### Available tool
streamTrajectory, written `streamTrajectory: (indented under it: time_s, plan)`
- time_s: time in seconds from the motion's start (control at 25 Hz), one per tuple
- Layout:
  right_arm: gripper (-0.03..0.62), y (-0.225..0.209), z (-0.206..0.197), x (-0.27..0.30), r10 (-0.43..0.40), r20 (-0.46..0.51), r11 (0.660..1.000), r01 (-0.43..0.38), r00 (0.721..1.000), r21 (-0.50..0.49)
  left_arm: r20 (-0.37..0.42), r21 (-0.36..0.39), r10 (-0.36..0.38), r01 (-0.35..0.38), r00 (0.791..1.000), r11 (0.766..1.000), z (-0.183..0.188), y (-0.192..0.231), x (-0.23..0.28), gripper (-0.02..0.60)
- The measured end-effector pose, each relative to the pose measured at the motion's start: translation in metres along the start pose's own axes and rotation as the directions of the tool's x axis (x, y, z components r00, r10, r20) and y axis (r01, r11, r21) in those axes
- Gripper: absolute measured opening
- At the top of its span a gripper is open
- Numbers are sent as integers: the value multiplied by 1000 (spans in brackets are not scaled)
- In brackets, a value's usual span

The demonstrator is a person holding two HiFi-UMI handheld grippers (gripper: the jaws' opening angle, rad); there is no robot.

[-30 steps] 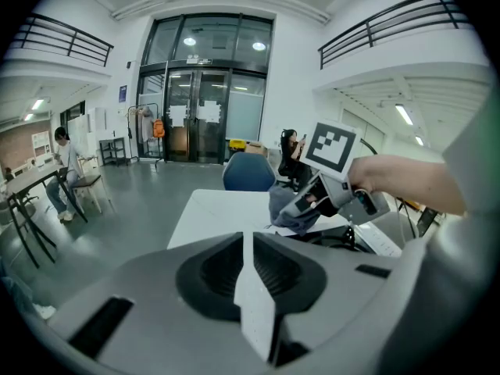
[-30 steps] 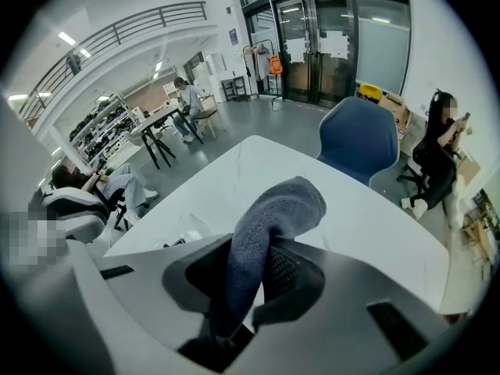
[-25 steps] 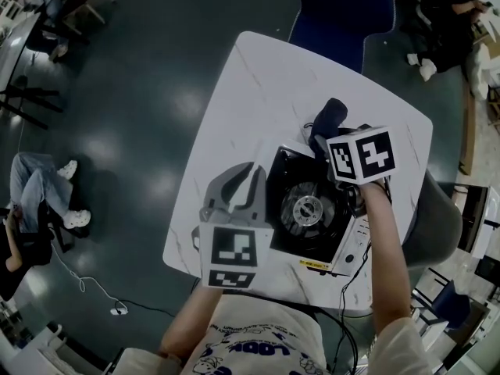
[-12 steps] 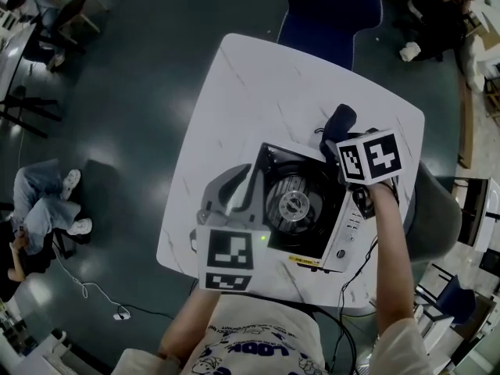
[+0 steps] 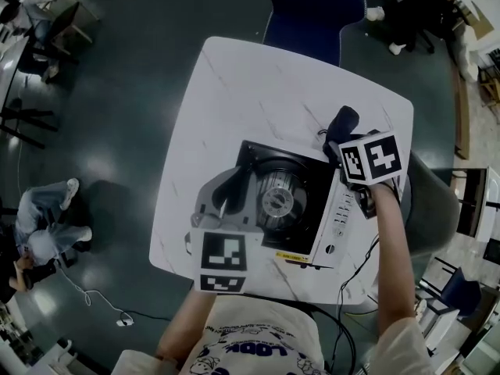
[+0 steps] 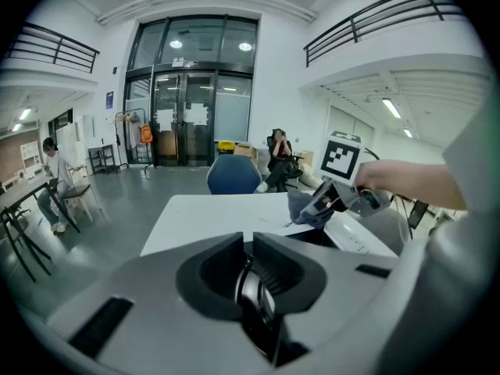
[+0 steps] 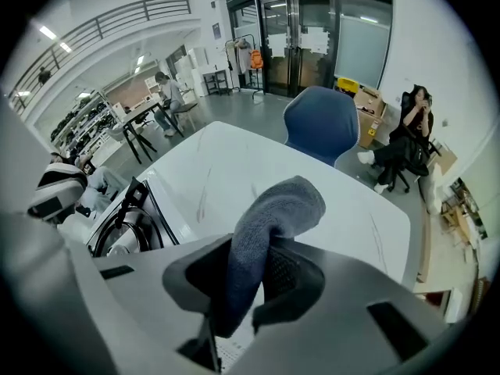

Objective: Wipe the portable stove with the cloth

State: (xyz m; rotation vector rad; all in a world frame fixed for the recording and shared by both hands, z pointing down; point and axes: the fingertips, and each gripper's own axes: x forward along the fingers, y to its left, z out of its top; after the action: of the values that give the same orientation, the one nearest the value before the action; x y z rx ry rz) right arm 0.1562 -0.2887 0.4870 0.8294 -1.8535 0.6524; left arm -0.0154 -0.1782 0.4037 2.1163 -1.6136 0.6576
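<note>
The portable stove [image 5: 291, 207], black on top with a round burner and a white control panel, sits on the white table [image 5: 242, 92]. My left gripper [image 5: 237, 187] is at the stove's left edge, its jaws almost together on a dark rim [image 6: 248, 276]. My right gripper [image 5: 337, 137] hovers over the stove's far right corner, shut on a dark grey cloth [image 5: 342, 122]. In the right gripper view the cloth [image 7: 269, 217] sticks up out of the jaws, with the stove [image 7: 125, 225] to the left. The left gripper view shows the right gripper [image 6: 330, 201] with the cloth [image 6: 301, 209].
A blue chair [image 5: 312, 10] stands at the table's far side and a grey chair [image 5: 431, 209] at its right. A cable [image 5: 353, 287] hangs off the near right edge. People sit around the room, one at the left [image 5: 43, 233].
The stove has slid left on the table together with my left gripper. My right gripper with the cloth now sits over the stove's right corner instead of its top.
</note>
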Motion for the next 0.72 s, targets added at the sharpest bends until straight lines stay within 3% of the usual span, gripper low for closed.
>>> streamTrajectory:
  time_s: [0.72]
  plan:
    - [91, -26, -25, -21, 19, 84, 994, -28, 996, 103, -9, 48, -31, 32, 999, 998, 4, -44, 7, 44]
